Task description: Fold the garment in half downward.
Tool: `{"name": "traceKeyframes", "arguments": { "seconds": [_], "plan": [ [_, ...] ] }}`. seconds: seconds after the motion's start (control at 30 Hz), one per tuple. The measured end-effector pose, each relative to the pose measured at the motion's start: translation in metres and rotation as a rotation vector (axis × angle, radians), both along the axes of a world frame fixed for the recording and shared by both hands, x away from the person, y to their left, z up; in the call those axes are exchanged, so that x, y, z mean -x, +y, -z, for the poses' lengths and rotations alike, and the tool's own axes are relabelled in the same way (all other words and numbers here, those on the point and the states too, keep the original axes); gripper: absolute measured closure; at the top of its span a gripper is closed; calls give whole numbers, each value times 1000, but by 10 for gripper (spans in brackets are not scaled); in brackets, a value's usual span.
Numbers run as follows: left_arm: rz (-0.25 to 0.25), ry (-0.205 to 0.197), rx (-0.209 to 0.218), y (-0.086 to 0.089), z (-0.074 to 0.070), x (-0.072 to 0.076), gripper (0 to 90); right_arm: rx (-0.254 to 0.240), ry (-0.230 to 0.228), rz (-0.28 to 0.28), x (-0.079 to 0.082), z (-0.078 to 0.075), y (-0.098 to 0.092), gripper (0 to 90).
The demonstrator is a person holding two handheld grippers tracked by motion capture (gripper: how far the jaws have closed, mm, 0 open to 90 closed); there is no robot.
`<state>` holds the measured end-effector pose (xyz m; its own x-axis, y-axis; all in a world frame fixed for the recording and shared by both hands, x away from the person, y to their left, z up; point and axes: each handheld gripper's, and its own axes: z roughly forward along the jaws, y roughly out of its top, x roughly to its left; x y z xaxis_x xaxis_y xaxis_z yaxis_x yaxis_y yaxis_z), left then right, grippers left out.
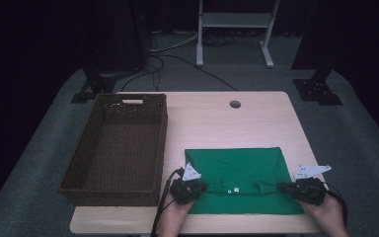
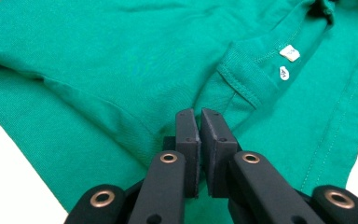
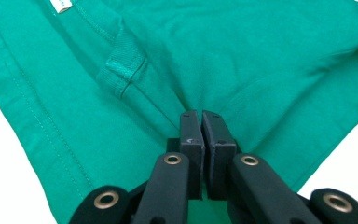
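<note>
Both tongs, left (image 1: 201,186) and right (image 1: 281,187), are clamped tight, apparently pinching the folded green shirt (image 1: 237,168), which lies on the surface (image 1: 256,118) beside the wicker basket (image 1: 116,190).

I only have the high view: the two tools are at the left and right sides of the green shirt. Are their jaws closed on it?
Observer: The left tool is shut, and the green shirt puckers toward its tips.
Operator: And the right one?
Observer: The right tool is shut too, with creases running into its tips.
Operator: What lies just past the left tips?
Observer: The ribbed collar, its stitched edge close beyond them.
</note>
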<state>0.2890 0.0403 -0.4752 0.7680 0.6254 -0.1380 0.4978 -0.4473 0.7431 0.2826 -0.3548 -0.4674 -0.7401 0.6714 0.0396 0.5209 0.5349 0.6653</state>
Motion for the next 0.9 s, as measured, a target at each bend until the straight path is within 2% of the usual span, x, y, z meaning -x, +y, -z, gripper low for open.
{"name": "traceKeyframes", "arguments": {
  "seconds": [0.13, 0.23, 0.3, 0.4, 0.5, 0.57, 0.7, 0.77, 0.83, 0.9],
  "plan": [
    [-8, 1, 0, 1, 0, -1, 828, -22, 7, 2, -1, 1, -3, 879],
    [-13, 2, 0, 2, 0, 0, 765, -18, 1, 8, 0, 1, -3, 808],
    [-7, 12, 12, 2, -1, 1, 704, -24, -7, 14, -1, 1, -4, 697],
    [-4, 8, 52, 4, -5, 2, 605, -51, -8, 22, -1, -1, -6, 571],
    [-9, 8, 82, 5, -8, 1, 464, -86, -10, 30, -1, -6, -7, 384],
    [-15, 7, 97, 6, -11, 0, 408, -95, -7, 42, -2, -7, -7, 272],
    [-29, -18, 100, 5, -17, -3, 229, -104, -48, 75, -3, -11, -3, 71],
    [-48, -40, 89, 4, -19, -6, 165, -104, -68, 95, -6, -14, -2, 1],
    [-70, -52, 82, 4, -19, -11, 71, -123, -88, 95, -10, -16, 0, 0],
    [-98, -79, 46, 2, -20, -15, 0, -136, -106, 84, -15, -18, 2, 0]
  ]
}}
